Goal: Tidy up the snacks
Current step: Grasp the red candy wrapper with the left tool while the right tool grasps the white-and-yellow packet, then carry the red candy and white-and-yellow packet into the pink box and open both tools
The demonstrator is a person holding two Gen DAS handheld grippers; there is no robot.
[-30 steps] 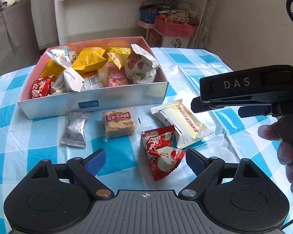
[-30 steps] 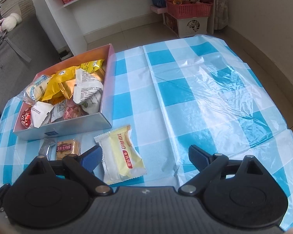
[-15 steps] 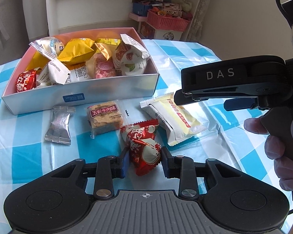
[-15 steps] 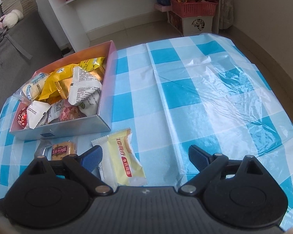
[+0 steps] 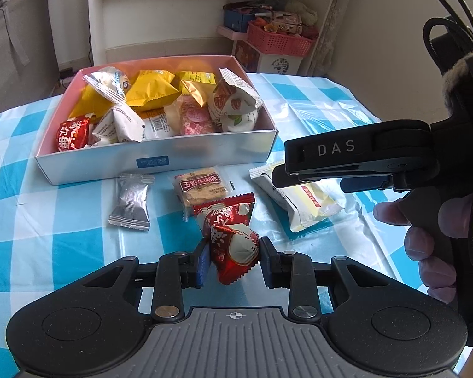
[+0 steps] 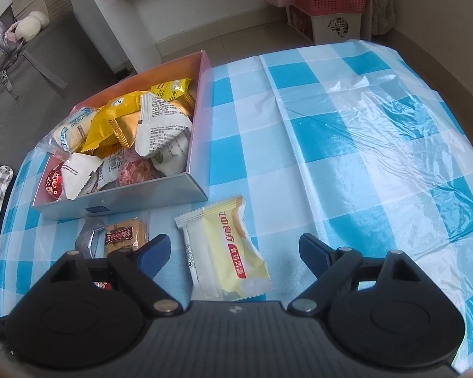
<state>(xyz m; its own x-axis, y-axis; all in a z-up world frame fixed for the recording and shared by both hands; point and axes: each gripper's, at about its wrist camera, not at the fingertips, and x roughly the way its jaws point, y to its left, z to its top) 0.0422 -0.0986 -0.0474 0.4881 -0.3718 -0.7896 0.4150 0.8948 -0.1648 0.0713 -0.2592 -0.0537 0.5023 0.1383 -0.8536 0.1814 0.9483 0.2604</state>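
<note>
The box (image 5: pixel 160 160) already held most snacks. The left tool (image 5: pixel 233 260) gripped the red packet (image 5: pixel 231 239) near it; the right tool (image 6: pixel 233 252) gaped wide above the yellow packet (image 6: pixel 227 252); two more lay on the tabletop (image 6: pixel 347 163).

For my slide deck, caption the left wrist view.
Left tongs grip a red snack packet near the snack box.

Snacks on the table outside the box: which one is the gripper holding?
The red snack, pinched in the left gripper. The silver, brown and pale yellow packets lie loose.

blue checked tablecloth (image 6: pixel 331 145), white shelf (image 5: pixel 186 9), pink basket (image 5: pixel 277 41), grey sofa (image 6: pixel 31 72)
</note>
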